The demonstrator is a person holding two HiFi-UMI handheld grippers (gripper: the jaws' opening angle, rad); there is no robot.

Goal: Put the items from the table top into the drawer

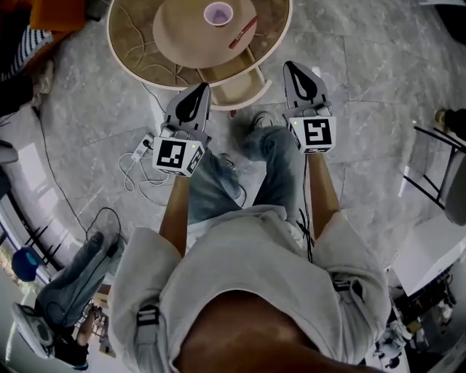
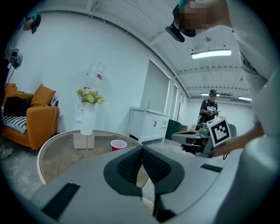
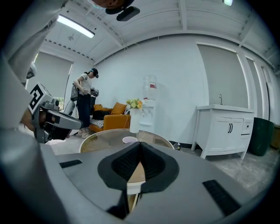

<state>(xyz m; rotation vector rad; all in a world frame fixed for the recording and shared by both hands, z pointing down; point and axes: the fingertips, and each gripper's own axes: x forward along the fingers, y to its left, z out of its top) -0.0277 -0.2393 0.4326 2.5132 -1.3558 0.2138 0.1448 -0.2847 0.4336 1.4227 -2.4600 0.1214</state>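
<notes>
Your left gripper (image 1: 195, 100) has its jaws pressed together with nothing between them. Your right gripper (image 1: 301, 81) is the same, pads meeting and empty. Both point at the round glass-topped table (image 1: 125, 45) just ahead. Its open drawer (image 1: 234, 89) juts toward you from under the top, between the two tips, and looks bare inside. On the table top a cup (image 1: 218, 13) stands with a thin red stick (image 1: 244, 33) lying just beside it, both well apart from either gripper. The floor (image 1: 364, 87) is grey marbled tile, with a power strip (image 1: 143, 149) and loose cables to your left. Beyond the table are a white vase (image 2: 87, 117) of flowers, an orange sofa (image 2: 36, 120) and a white cabinet (image 3: 224, 127). Another person (image 3: 85, 103) stands near the sofa. Your forearms reach forward side by side above your legs, grippers tilted slightly down.
</notes>
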